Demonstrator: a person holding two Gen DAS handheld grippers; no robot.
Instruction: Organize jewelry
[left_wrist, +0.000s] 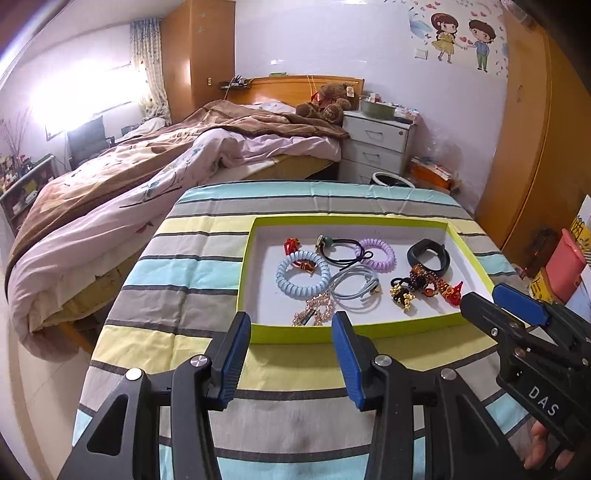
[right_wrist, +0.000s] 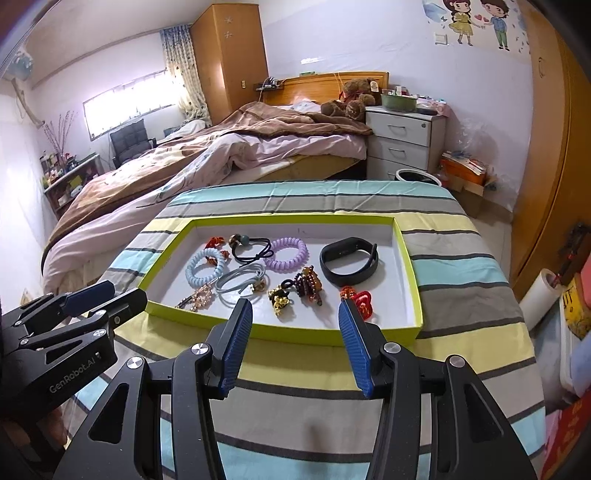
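Note:
A shallow lime-green tray (left_wrist: 317, 334) (right_wrist: 408, 254) with a white floor lies on the striped cloth. In it are a light blue coil hair tie (left_wrist: 303, 275) (right_wrist: 205, 271), a purple coil tie (left_wrist: 375, 255) (right_wrist: 286, 254), a black wristband (left_wrist: 428, 257) (right_wrist: 349, 261), a grey cord (left_wrist: 356, 288), a pink bead piece (left_wrist: 316, 310), dark bead charms (right_wrist: 308, 284) and red ornaments (right_wrist: 356, 299). My left gripper (left_wrist: 291, 325) is open and empty, above the tray's near edge. My right gripper (right_wrist: 295, 314) is open and empty, above the near edge too; it shows at the right of the left wrist view (left_wrist: 487, 301).
The striped cloth (left_wrist: 184, 280) covers the table. Beyond it are a bed (left_wrist: 147, 162), a white drawer unit (left_wrist: 376, 144) and a wooden wardrobe (left_wrist: 535, 147). Boxes and a pink container (left_wrist: 565, 266) stand at the right.

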